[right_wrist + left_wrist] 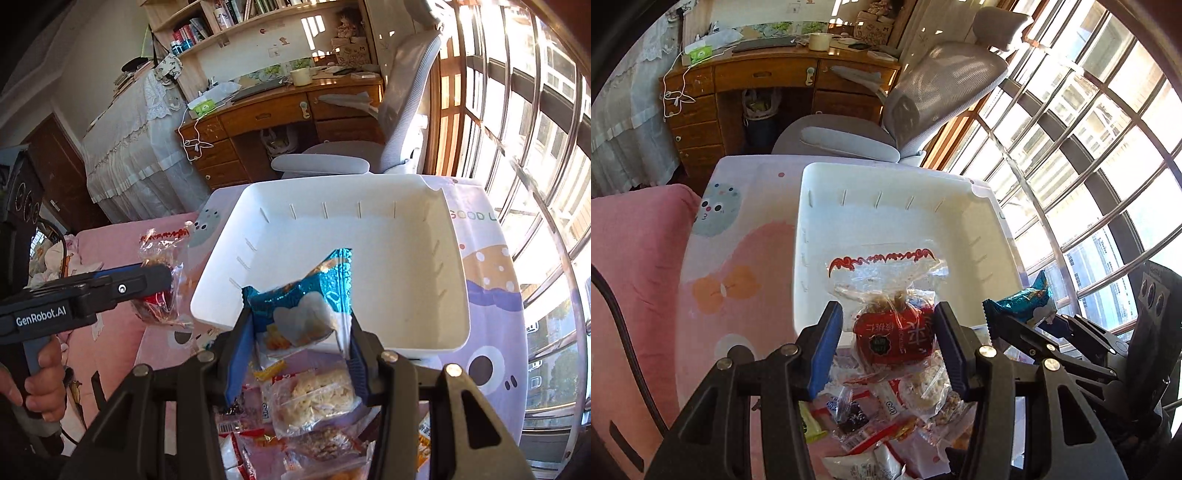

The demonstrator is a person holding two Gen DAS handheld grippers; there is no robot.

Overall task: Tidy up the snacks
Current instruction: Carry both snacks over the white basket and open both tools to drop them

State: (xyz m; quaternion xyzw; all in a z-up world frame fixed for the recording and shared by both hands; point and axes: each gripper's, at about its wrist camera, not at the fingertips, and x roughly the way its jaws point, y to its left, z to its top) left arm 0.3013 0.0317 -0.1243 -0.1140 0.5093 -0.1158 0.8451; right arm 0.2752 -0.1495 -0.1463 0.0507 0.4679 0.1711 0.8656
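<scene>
While both claws are up in the air with a snack each, the white bin (424, 280) sits empty on the table with the cartoon cloth (731, 266), just past them. The left gripper (888, 332) is squeezed onto a clear packet with a red label (892, 338), one blue pad on each side of the fat middle part. The right gripper (301, 328) is squeezed onto a shiny blue packet (303, 299), which hangs over the near edge of the bin. Both packets look very light and soft, so I think they will be easy to carry. The crinkly plastic is smooth and could slip, and the food inside could crumble if it is pinched too hard. The best place to hold looks like the thick middle, where the snack fills the bag, not the thin flat ends, which would just bend and slide out. More snacks wait in a pile of packets (314, 402) on the table under the claws, close to the bin. They look small, light and crinkly too.
</scene>
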